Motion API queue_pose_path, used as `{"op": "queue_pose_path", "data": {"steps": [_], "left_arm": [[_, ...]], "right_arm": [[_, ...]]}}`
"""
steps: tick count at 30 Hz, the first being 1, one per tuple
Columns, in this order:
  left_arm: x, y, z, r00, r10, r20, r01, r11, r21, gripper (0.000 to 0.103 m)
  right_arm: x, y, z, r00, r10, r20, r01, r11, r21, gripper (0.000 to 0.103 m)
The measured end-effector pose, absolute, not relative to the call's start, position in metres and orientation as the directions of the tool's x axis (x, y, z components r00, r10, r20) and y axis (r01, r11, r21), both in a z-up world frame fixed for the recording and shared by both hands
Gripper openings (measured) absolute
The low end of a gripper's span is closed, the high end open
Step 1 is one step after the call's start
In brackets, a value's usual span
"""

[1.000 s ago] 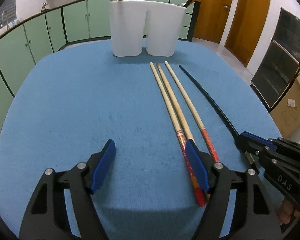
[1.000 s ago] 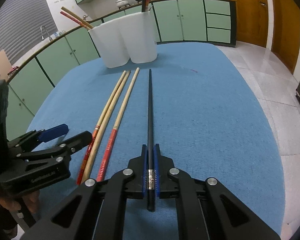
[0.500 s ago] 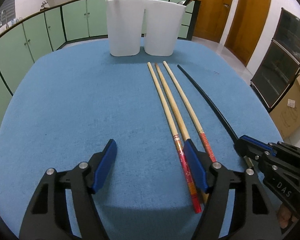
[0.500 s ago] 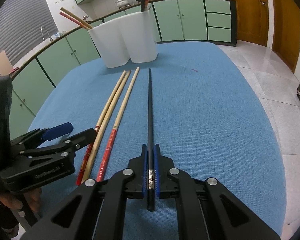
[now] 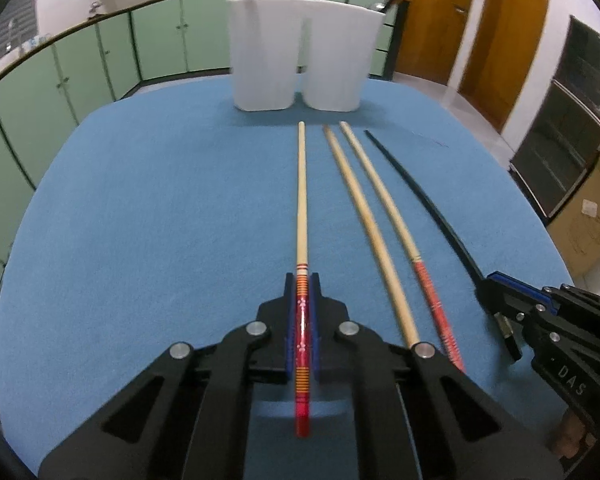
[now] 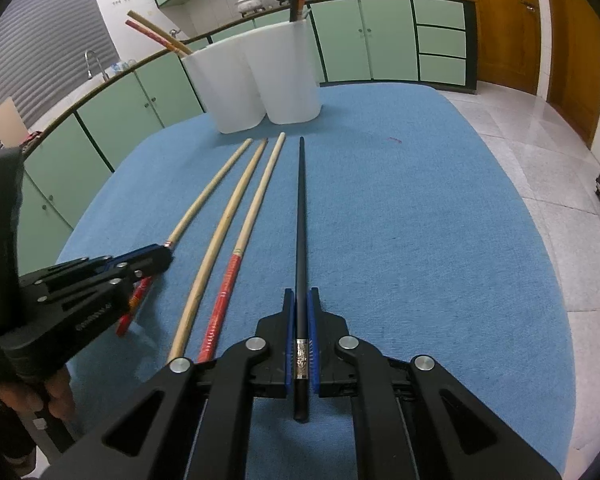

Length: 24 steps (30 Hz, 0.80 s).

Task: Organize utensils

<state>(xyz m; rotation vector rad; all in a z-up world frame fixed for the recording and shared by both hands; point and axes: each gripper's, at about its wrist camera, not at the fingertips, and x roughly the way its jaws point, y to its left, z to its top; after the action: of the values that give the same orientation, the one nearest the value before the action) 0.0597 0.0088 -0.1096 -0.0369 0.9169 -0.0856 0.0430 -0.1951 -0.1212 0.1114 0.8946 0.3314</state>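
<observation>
Both my tongs are clamped: left tongs (image 5: pixel 302 320) just closed on the red-handled chopstick (image 5: pixel 301 200), right tongs (image 6: pixel 301 328) on the black chopstick (image 6: pixel 300 216), both sticks pointing straight at the holder (image 5: pixel 300 52) ahead.

Left gripper (image 5: pixel 302 292): lower centre of own view, pointing steeply down along the frame's midline. Jaws just closed; blue pads (image 5: pixel 289 320) pressed flat on either side of a chopstick (image 5: pixel 301 208), red end sticking out behind. Also seen at lower left of right view, black body tilted, bare fingers wrapped under the handle.

Right gripper (image 6: pixel 301 304): lower centre of own view, angled down likewise. Jaws clamped on a black chopstick (image 6: pixel 300 216), pads touching both sides. Seen at lower right edge of left view, fingers partly visible below.
</observation>
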Motion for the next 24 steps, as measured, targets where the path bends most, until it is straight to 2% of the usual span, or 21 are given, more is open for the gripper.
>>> {"op": "queue_pose_path", "data": {"steps": [6,8,9,11,13,15,24], "left_arm": [[0.060,0.022,-0.111,0.610,-0.056,-0.790,-0.002,0.997,-0.072,0.005],[0.060,0.021,-0.111,0.609,-0.060,-0.791,0.004,0.997,-0.072,0.008],[0.059,0.021,-0.110,0.610,-0.062,-0.790,0.005,0.997,-0.075,0.011],[0.055,0.022,-0.110,0.613,-0.088,-0.785,0.019,0.995,-0.096,0.029],[0.049,0.022,-0.109,0.618,-0.088,-0.781,0.032,0.996,-0.087,0.033],[0.041,0.022,-0.111,0.620,-0.090,-0.779,0.042,0.996,-0.082,0.034],[0.009,0.027,-0.111,0.635,-0.084,-0.768,0.050,0.996,-0.068,0.034]], "right_arm": [[0.050,-0.193,-0.122,0.581,0.322,-0.748,-0.226,0.946,0.231,0.006],[0.050,-0.191,-0.122,0.580,0.323,-0.748,-0.236,0.945,0.225,0.007],[0.049,-0.192,-0.122,0.579,0.326,-0.747,-0.242,0.944,0.224,0.008],[0.045,-0.193,-0.121,0.579,0.332,-0.745,-0.253,0.941,0.224,0.009],[0.038,-0.195,-0.121,0.575,0.339,-0.744,-0.267,0.938,0.221,0.011],[0.030,-0.199,-0.122,0.571,0.350,-0.743,-0.278,0.934,0.227,0.017],[0.002,-0.201,-0.123,0.583,0.342,-0.737,-0.307,0.933,0.189,0.017]]}}
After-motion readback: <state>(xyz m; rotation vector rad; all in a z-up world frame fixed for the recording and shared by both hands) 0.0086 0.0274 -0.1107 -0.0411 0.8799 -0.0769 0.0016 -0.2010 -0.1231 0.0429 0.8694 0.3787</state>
